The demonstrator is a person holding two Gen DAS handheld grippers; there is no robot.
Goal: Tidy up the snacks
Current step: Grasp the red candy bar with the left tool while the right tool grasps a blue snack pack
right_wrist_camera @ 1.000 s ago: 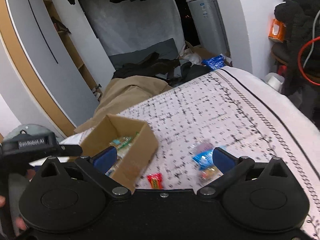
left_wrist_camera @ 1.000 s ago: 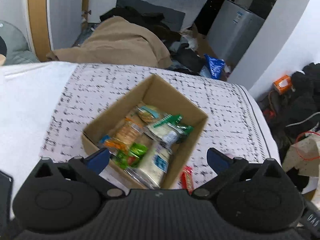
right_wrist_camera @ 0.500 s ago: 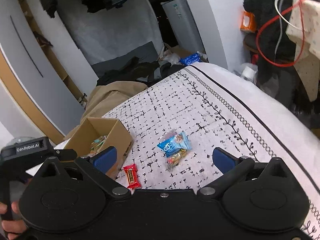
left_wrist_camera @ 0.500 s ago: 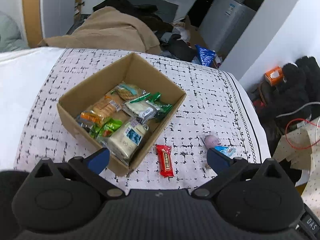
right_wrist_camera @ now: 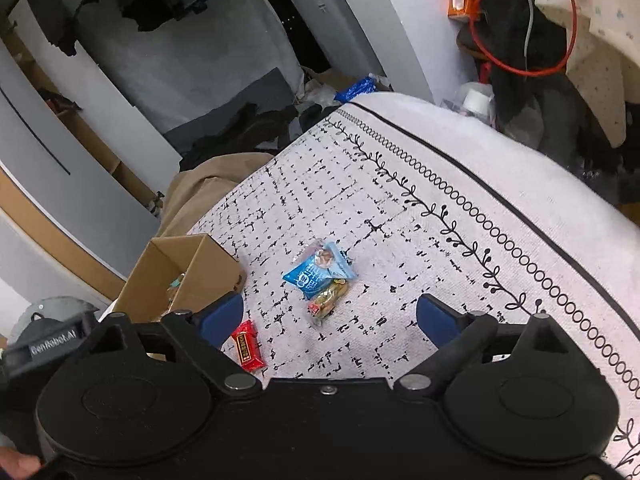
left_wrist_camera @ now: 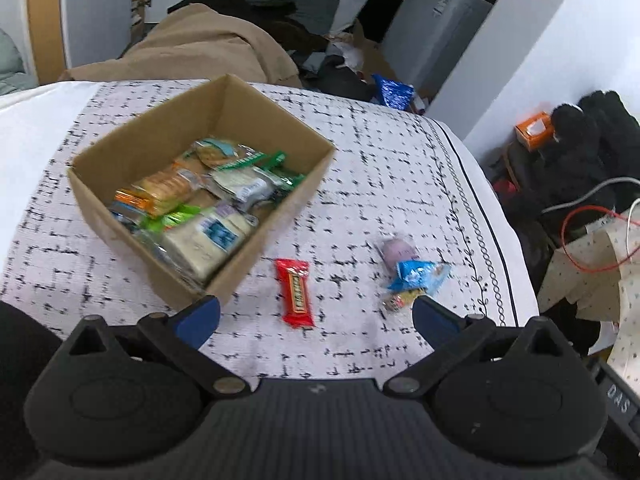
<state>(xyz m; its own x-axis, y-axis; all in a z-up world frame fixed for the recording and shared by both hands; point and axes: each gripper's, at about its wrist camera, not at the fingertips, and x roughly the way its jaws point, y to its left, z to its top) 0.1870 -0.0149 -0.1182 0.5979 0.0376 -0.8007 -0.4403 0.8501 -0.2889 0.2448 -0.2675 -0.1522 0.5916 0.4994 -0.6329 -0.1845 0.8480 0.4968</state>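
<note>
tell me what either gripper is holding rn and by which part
Nothing is held. The left gripper and right gripper are both open and empty above the cloth.

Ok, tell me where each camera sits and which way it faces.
Left wrist: on the left gripper, open, looking down at the cardboard box of snacks and the red snack bar.
Right wrist: on the right gripper, open, over the blue snack packet; a fingertip shows bottom left.
Both share the box, red bar, blue packet and patterned cloth.

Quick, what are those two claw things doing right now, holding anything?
Left gripper: open, holding nothing, above the red bar.
Right gripper: open, holding nothing, above the blue packet.
</note>
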